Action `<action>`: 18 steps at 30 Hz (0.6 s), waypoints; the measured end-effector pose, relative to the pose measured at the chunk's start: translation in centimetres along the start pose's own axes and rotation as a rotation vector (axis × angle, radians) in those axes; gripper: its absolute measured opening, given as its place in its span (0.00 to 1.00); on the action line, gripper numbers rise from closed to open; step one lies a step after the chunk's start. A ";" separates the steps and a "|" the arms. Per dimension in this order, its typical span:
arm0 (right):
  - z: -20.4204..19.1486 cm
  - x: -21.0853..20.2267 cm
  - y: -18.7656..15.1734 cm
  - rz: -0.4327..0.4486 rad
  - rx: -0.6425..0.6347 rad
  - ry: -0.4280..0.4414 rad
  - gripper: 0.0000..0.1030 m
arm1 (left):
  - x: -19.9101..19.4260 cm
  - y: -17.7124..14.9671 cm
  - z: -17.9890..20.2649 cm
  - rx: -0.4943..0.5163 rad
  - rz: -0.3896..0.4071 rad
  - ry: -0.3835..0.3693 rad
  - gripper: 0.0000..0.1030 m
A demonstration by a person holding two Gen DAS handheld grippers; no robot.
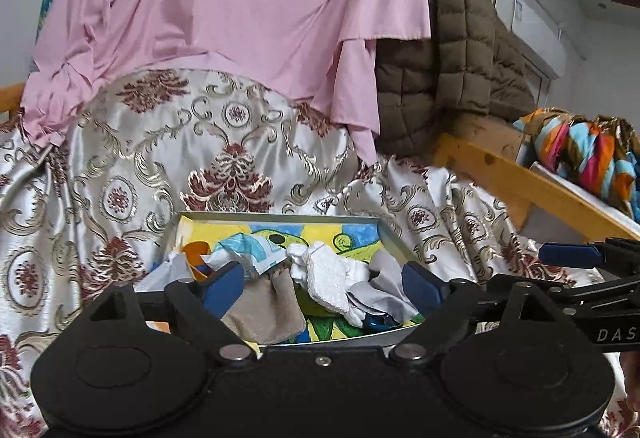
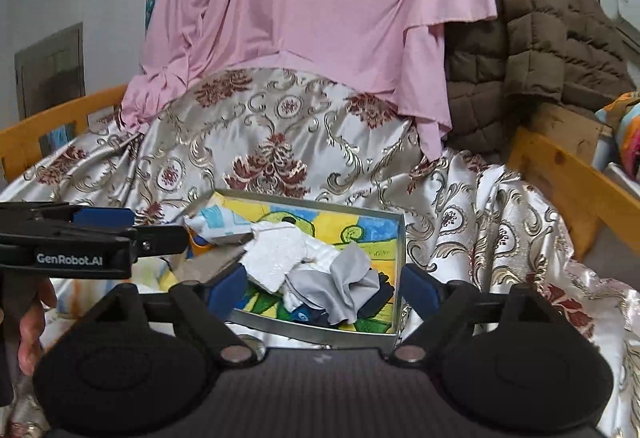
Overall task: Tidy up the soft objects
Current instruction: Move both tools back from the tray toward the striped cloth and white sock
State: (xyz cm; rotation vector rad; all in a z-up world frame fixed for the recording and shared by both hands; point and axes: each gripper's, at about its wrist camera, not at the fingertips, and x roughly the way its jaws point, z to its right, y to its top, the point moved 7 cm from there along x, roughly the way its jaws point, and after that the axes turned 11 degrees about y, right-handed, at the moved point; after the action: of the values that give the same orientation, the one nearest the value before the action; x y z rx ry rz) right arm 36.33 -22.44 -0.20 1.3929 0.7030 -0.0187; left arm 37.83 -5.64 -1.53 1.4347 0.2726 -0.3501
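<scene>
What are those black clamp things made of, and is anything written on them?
Each is a black handheld tool. The left gripper and right gripper both have two round black discs, silver pivot bolts and blue pads. One side reads "GenRobot.AI" in white, the other "DAS". No cables show.

Soft, even daylight; sharp centre, fisheye bending and dark corners at edges.

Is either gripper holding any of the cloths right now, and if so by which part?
Nothing is held. The left gripper and right gripper both stand open above the tray of cloths.
</scene>
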 end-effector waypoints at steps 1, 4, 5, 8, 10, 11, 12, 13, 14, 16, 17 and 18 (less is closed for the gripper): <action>-0.3 -0.5 0.1 0.007 -0.001 -0.003 0.86 | -0.6 0.1 -0.2 -0.003 0.007 0.000 0.85; -1.3 -2.1 0.3 0.030 -0.001 -0.008 0.86 | -2.3 0.1 -0.7 -0.021 0.024 0.008 0.93; -1.6 -2.6 0.3 0.041 0.002 -0.008 0.86 | -3.0 0.0 -0.9 -0.026 0.040 0.018 0.96; -2.6 -4.2 0.3 0.093 0.007 -0.015 0.89 | -4.6 -0.1 -1.2 -0.016 0.064 0.032 0.99; -3.2 -5.3 0.1 0.118 0.012 -0.025 0.91 | -5.8 -0.3 -1.5 -0.011 0.079 0.039 0.99; -3.5 -5.8 -0.1 0.129 0.013 -0.032 0.92 | -6.3 -0.4 -1.7 -0.007 0.082 0.041 0.99; -3.8 -6.3 -0.2 0.141 0.013 -0.039 0.93 | -7.0 -0.6 -1.8 -0.005 0.086 0.041 0.99; -4.0 -6.8 -0.4 0.152 0.018 -0.045 0.95 | -7.5 -0.8 -2.0 -0.003 0.089 0.042 0.99; -4.2 -7.2 -0.6 0.158 0.026 -0.048 0.98 | -7.9 -0.9 -2.1 0.002 0.090 0.047 0.99; -4.7 -8.0 -1.1 0.175 0.052 -0.041 0.99 | -8.9 -1.4 -2.6 0.016 0.089 0.066 0.99; -4.9 -8.4 -1.4 0.186 0.069 -0.036 1.00 | -9.3 -1.6 -2.8 0.023 0.088 0.071 0.99; -5.2 -8.7 -1.7 0.192 0.082 -0.035 1.00 | -9.9 -1.9 -3.1 0.035 0.089 0.074 0.99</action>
State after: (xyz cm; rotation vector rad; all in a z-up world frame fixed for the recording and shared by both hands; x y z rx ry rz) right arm 26.39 -21.51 2.21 1.5311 0.5422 0.0805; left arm 28.08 -2.10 0.24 1.4914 0.2630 -0.2305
